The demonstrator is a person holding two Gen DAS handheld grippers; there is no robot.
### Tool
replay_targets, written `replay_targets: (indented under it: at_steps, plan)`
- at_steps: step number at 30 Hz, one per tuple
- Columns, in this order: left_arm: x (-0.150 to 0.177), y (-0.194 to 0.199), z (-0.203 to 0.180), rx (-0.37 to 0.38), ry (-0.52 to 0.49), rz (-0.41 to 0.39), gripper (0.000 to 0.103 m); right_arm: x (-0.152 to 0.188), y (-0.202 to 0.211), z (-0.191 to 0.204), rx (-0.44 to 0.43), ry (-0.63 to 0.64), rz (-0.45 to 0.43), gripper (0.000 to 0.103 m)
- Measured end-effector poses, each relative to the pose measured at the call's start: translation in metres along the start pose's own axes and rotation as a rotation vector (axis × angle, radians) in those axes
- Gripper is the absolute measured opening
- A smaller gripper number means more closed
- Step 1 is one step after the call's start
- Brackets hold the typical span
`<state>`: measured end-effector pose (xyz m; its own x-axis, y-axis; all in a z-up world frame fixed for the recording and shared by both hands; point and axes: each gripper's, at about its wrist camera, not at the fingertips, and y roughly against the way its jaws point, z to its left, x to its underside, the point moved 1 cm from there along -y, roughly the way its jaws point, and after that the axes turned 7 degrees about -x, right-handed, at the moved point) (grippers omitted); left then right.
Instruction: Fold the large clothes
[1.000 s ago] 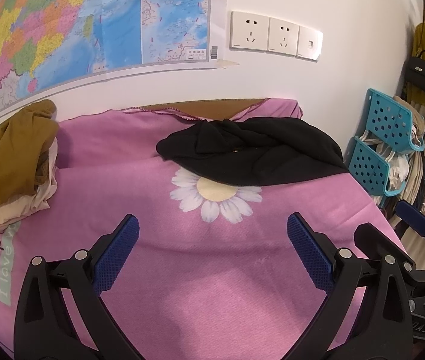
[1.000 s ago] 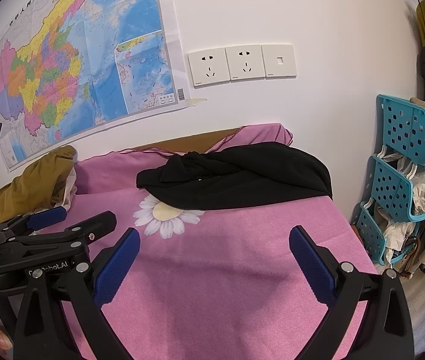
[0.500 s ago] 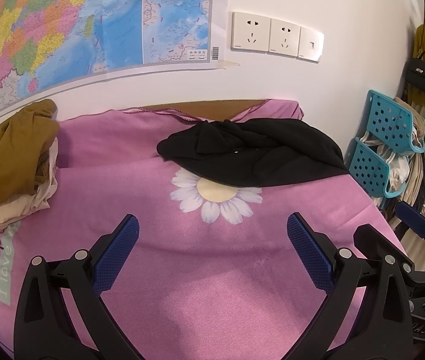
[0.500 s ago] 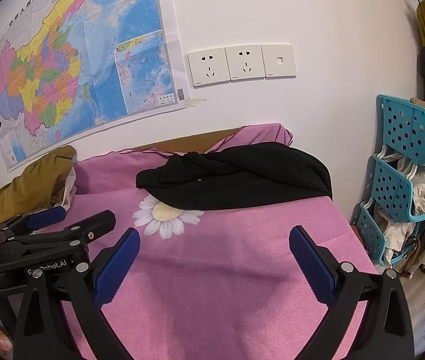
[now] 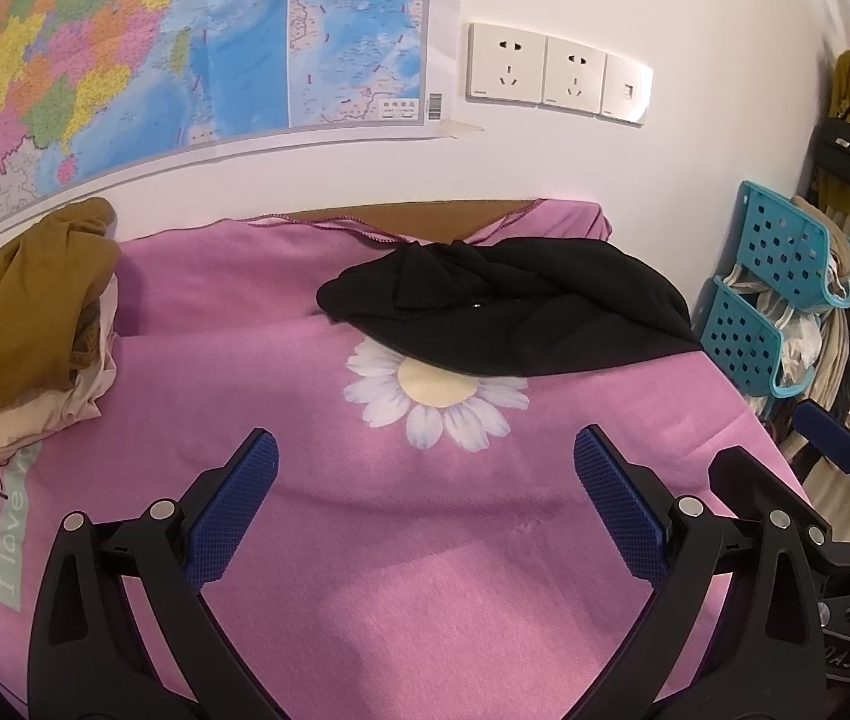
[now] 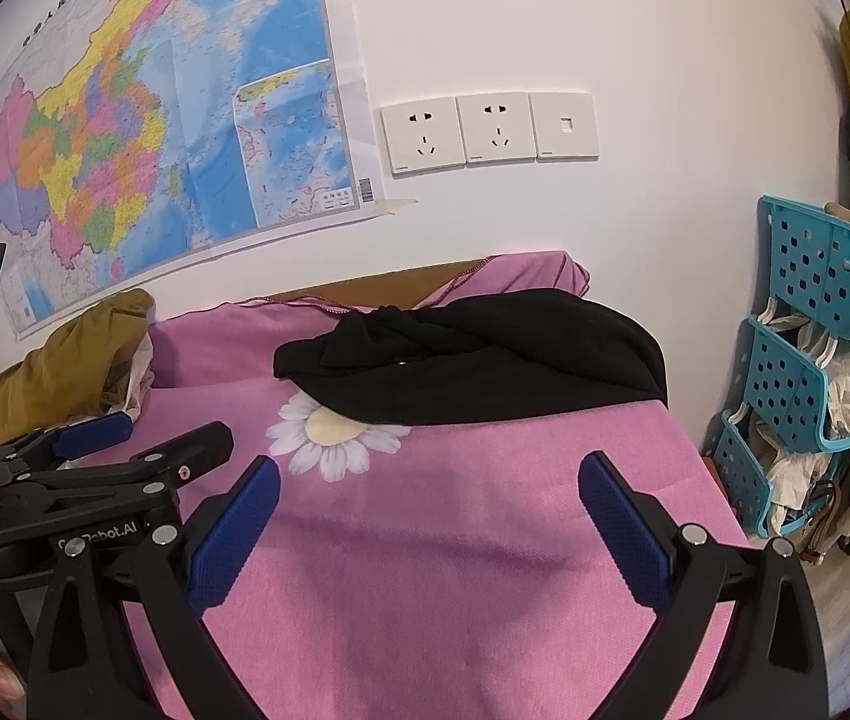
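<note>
Black garment [image 5: 509,312]: lies crumpled in a heap at the far end of the pink cover [image 5: 401,528], toward 12 to 1 o'clock from the left gripper; its long axis runs across the view from 9 to 3 o'clock, the narrower bunched end toward 9 and the broad rounded end toward 3. Its near edge overlaps the printed daisy [image 5: 434,390].
Same garment, right wrist view [image 6: 473,354]: at 12 o'clock, long axis again side to side, the right end draped at the cover's edge.
Left gripper [image 5: 425,474]: fingers spread wide apart, holding nothing, above bare pink cover, well apart from the garment.
Right gripper [image 6: 428,501]: fingers likewise wide apart and empty, above the cover, short of the daisy.
Clothes pile [image 5: 23,324]: mustard-brown cloth on pale cloth at 10 o'clock, against the wall.
Wall: map [image 5: 143,42] at 11 o'clock, sockets [image 5: 557,69] at 1 o'clock.
Blue baskets [image 5: 779,294]: at 3 o'clock, beside the cover, stuffed with pale cloth.
</note>
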<state>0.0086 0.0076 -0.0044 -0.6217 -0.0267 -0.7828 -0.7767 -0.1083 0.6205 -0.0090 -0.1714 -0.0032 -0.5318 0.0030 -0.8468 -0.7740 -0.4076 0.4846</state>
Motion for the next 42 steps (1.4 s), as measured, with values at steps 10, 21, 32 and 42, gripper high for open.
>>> replay_targets:
  at_steps: [10,21,32,42]
  plan:
    - [-0.004,-0.010,0.000,-0.004,0.000,0.021,0.098,-0.005,-0.011,-0.001,-0.009,0.020,0.013,0.097]
    - [-0.019,-0.037,0.017,-0.059,0.023,0.050,0.098,-0.024,-0.053,-0.010,0.002,0.113,0.088,0.097]
    - [-0.024,-0.081,0.050,-0.137,0.044,0.126,0.098,-0.056,-0.196,-0.026,0.081,0.301,0.310,0.097]
    - [-0.029,-0.112,0.053,-0.146,0.026,0.176,0.098,-0.087,-0.295,-0.027,0.116,0.436,0.410,0.097]
